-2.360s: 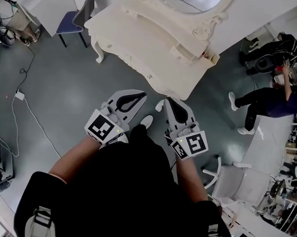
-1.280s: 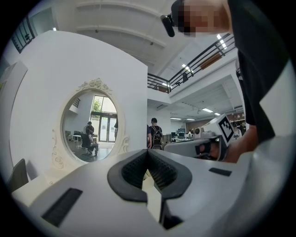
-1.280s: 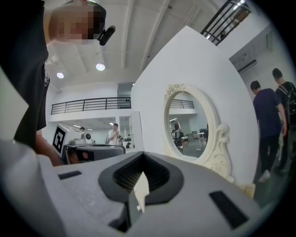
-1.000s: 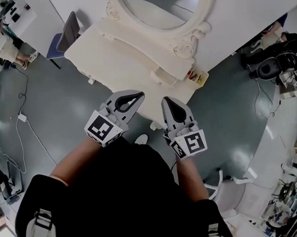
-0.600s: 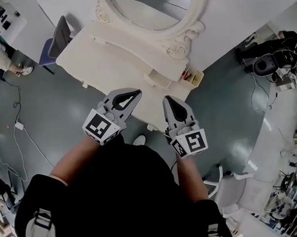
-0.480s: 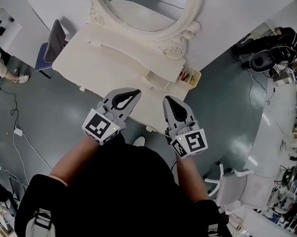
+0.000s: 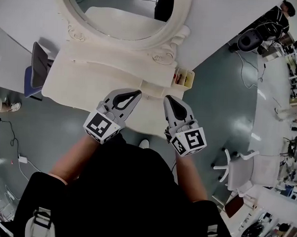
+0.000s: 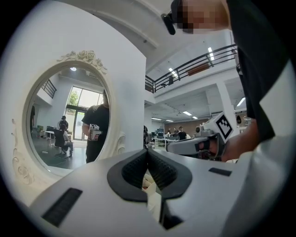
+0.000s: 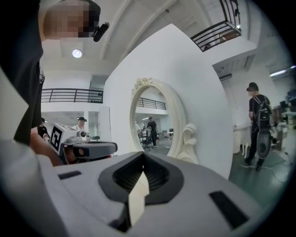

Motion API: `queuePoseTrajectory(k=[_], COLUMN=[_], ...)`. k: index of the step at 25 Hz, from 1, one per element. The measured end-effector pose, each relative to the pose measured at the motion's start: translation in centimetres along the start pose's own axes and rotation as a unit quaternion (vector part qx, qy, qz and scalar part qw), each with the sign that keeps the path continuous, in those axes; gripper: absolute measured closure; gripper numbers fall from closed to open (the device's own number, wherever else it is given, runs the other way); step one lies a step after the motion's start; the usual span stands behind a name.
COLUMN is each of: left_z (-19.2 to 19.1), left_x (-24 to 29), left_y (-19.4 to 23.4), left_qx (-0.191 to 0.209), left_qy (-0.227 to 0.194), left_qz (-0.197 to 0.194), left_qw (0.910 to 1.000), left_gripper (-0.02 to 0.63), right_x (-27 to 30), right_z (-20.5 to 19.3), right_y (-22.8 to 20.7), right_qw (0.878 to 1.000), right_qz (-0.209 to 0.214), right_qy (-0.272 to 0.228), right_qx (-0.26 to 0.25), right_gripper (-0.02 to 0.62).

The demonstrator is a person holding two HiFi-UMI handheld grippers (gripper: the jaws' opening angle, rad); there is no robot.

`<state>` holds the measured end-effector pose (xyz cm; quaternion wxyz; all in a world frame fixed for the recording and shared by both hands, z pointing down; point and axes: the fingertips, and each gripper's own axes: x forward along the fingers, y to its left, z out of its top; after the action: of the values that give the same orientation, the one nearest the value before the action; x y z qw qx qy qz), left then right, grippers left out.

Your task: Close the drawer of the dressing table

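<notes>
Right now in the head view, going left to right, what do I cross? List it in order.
blue chair → left gripper → right gripper → white swivel chair. The dressing table is left out because it spans behind both grippers.

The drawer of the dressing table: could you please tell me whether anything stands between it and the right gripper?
Nothing visible does. In the head view the open drawer lies beyond the shut right gripper, slightly to its right, with only bare tabletop between.
</notes>
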<state>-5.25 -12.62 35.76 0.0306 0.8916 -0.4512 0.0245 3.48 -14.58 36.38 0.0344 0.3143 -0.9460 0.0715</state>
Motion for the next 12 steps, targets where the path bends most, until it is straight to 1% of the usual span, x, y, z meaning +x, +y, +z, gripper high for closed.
queuePoseTrajectory(k=[2, 7, 12], left_z=[0.1, -0.5, -1.9], left_x=[0.6, 1.9, 2.7], left_y=[1.1, 3.0, 4.8], left_qx=[-0.002, 0.011, 0.015], left_qy=[0.005, -0.016, -0.006], left_qz=[-0.014, -0.059, -0.084], left_qw=[0.9999, 0.9980, 0.9963], left_gripper=[0.611, 0.611, 0.611], right_x=[0.9, 2.6, 4.1], right_z=[-0.3, -2.1, -4.4], right_y=[-0.5, -1.5, -2.5], right_qw=[1.000, 0.998, 0.993], right_qz=[-0.020, -0.063, -0.101], right_qy=[0.005, 0.027, 0.056], right_qx=[0.003, 0.009, 0.016], right_gripper=[0.592, 0.592, 0.592])
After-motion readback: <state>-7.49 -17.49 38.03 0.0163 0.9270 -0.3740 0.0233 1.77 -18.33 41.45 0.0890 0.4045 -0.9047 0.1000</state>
